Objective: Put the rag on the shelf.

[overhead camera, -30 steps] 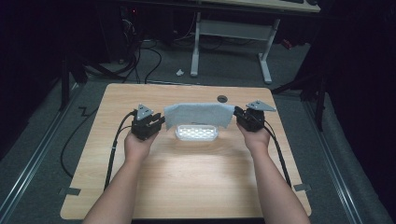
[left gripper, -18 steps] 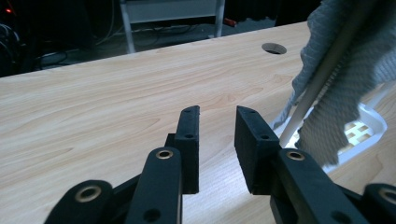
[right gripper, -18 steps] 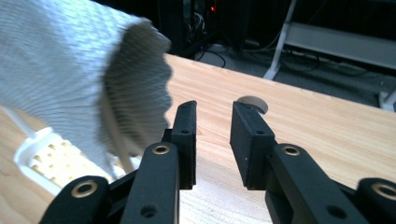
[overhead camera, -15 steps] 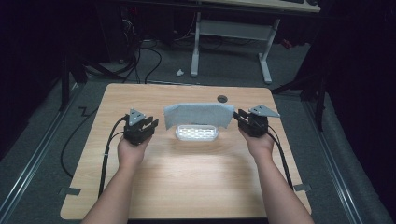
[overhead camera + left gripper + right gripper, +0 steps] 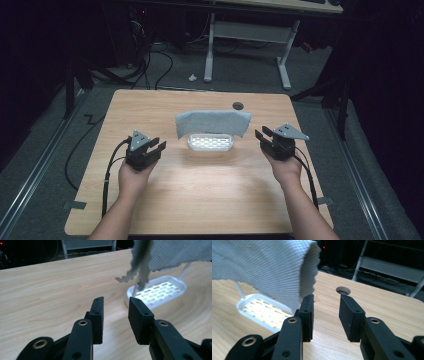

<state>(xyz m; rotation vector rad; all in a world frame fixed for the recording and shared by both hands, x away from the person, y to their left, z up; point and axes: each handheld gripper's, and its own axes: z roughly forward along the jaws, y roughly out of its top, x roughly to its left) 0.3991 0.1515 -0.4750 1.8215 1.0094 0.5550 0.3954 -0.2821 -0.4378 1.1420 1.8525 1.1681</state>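
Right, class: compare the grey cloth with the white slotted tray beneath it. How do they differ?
The grey cloth is soft, woven and hangs draped above the table; the white slotted tray is rigid and sits flat on the table. The cloth spans wider than the tray. Both lie centred between the two open hand-held grippers.

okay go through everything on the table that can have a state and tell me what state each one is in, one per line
Left tongs: open, empty, apart from the cloth.
Right tongs: open, empty, close beside the cloth's edge.
Grey cloth: hanging draped over the rack, raised off the table.
White slotted tray: flat on the table under the cloth, looks empty.
Table hole: uncovered.
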